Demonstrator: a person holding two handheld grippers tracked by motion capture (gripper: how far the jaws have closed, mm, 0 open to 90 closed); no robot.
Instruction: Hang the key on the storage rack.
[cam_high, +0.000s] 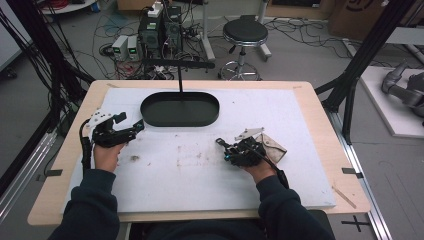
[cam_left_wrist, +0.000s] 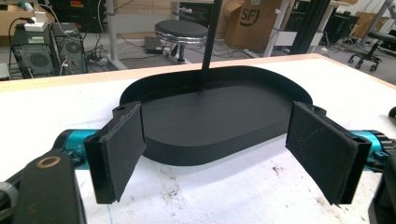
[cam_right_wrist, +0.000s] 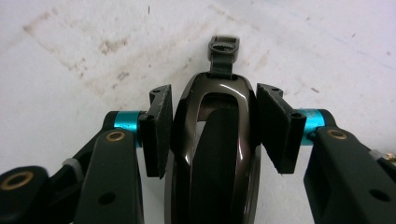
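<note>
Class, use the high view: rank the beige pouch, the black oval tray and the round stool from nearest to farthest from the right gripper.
1. Beige pouch: on the table, right beside the right gripper.
2. Black oval tray: mid-table, beyond it toward the far edge.
3. Round stool: on the floor behind the table.

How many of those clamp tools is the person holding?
2. The left gripper sits by the black tray, jaws open and empty. The right gripper is lower right on the table, shut on a dark glossy object.
</note>
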